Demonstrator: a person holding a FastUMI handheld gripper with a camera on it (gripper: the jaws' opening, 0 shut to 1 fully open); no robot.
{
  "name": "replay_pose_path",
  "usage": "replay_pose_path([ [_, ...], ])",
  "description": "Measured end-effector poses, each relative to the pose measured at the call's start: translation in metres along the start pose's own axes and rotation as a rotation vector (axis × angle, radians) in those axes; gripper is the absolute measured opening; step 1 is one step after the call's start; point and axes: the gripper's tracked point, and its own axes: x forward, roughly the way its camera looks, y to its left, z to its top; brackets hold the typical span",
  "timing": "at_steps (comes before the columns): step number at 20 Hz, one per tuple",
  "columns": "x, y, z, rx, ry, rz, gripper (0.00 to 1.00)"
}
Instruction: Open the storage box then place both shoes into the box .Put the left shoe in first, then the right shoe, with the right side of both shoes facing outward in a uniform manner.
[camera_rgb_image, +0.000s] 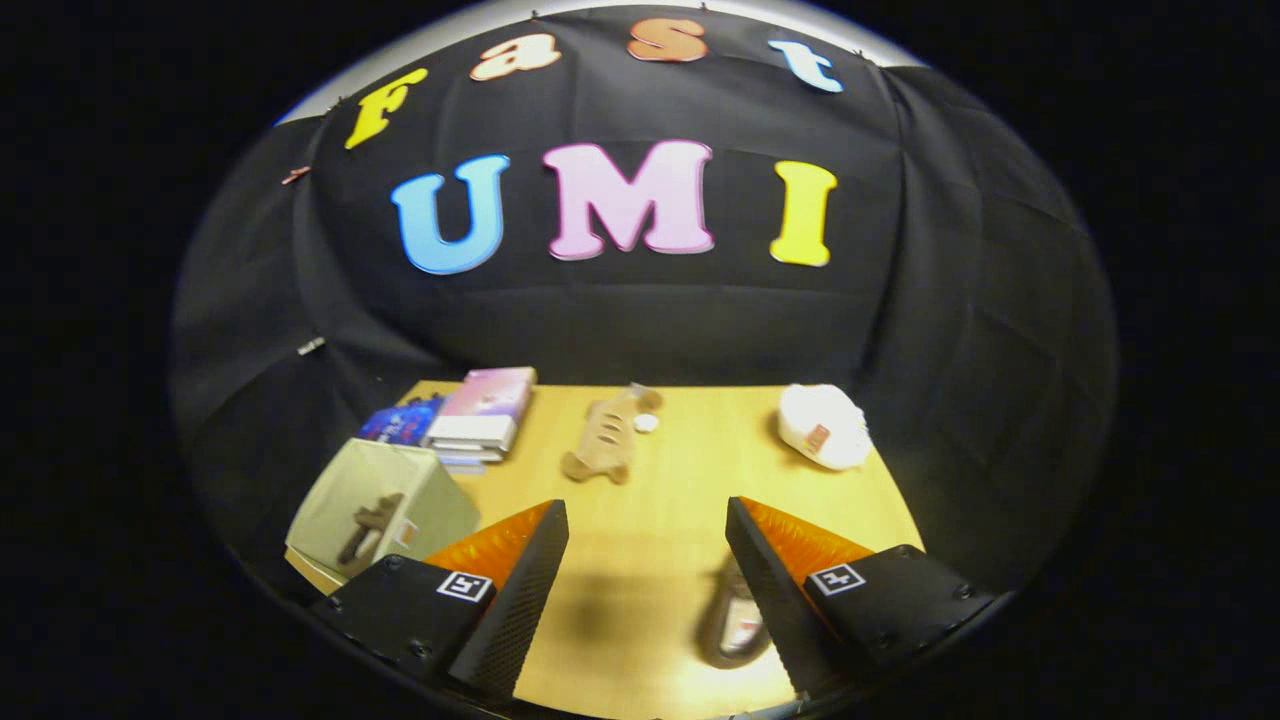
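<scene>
The gripper (647, 520) hangs over the wooden table (650, 470), fingers spread wide apart, gripping nothing; pale green storage box (380, 505) just left, tan perforated shoe (607, 437) beyond.

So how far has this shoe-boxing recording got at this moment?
Nothing looks done: the pale green storage box sits beside the left finger, seemingly closed. In hand: nothing; the hand-held gripper is open above the wooden table. Left: opening the box and packing both shoes, the tan perforated clog and white shoe, both beyond the fingers.
</scene>
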Motion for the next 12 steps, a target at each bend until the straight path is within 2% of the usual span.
replay_pose_path([
  [5, 0.010, -0.079, -0.091, 0.040, 0.158, -0.096, 0.99],
  [8, 0.029, -0.098, -0.144, 0.054, 0.256, -0.100, 0.98],
  [12, 0.068, -0.122, -0.181, -0.017, 0.311, -0.131, 0.97],
])
